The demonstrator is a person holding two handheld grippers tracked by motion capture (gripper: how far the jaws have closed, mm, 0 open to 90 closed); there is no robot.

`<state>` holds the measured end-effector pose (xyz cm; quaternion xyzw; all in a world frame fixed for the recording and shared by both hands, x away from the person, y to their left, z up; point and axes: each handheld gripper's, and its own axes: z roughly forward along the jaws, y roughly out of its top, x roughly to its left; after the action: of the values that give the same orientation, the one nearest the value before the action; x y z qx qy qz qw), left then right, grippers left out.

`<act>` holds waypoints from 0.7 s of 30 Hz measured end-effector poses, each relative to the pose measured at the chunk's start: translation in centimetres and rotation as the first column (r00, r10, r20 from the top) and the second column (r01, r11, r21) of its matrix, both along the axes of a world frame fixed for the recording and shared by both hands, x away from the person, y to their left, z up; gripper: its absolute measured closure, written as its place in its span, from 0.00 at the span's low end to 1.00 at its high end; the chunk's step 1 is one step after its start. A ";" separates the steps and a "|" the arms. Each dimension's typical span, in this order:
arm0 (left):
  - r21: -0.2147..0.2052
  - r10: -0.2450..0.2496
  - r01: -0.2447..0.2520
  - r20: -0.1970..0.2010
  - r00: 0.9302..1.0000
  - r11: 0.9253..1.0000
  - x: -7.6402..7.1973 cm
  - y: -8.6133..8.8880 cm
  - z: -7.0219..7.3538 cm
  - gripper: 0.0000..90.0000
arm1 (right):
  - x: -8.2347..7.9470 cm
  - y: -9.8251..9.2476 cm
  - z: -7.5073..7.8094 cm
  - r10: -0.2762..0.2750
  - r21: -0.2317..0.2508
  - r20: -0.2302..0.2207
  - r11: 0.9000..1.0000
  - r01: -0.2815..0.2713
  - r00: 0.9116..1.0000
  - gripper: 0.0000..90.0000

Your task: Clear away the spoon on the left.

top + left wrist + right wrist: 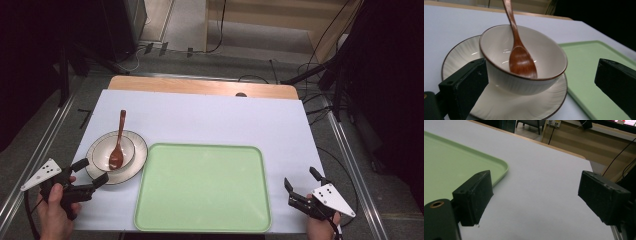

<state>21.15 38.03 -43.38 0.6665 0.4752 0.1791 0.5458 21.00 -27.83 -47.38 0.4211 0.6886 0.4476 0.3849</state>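
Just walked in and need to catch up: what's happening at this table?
A person holds a gripper in each hand. The left gripper, jaws open, sits right by a plate bearing a bowl with a wooden spoon in it, nothing gripped yet. The right gripper, also open, waits over bare table beside the green tray, which holds nothing.

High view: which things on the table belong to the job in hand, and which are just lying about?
In the job:
left gripper, open, at the plate
bowl
wooden spoon in the bowl
plate under the bowl
green tray

Lying about:
cables on the floor beyond the table
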 end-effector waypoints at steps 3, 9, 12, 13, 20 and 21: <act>0.003 -0.009 0.009 0.010 1.000 1.000 0.1 -0.4 0.7 0.00 | -0.1 0.1 0.0 -0.001 -0.007 0.002 1.000 0.001 1.000 0.15; 0.018 -0.023 0.022 0.008 1.000 1.000 0.9 -1.2 1.7 0.00 | -0.1 0.0 0.0 -0.006 -0.004 0.000 1.000 0.006 1.000 0.15; 0.035 -0.024 0.024 0.010 1.000 0.999 1.5 -1.6 2.6 0.00 | -0.2 -0.1 0.0 -0.004 0.004 0.004 1.000 0.004 1.000 0.15; 0.042 -0.028 0.028 0.009 1.000 0.999 1.8 -1.7 2.8 0.00 | -0.2 -0.1 0.0 -0.004 0.005 0.003 1.000 0.004 1.000 0.15; 0.067 -0.045 0.047 -0.020 0.999 0.997 4.2 -3.2 4.7 0.00 | -0.2 -0.1 0.0 -0.001 0.007 0.007 1.000 0.001 1.000 0.15; 0.071 -0.049 0.050 -0.021 0.999 0.996 4.6 -3.4 4.9 0.00 | -0.2 -0.1 0.0 -0.001 0.010 0.009 1.000 0.001 1.000 0.15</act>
<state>25.75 34.60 -38.45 0.6987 0.4573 0.1759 0.5214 20.77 -27.95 -47.39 0.4215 0.6843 0.4528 0.3861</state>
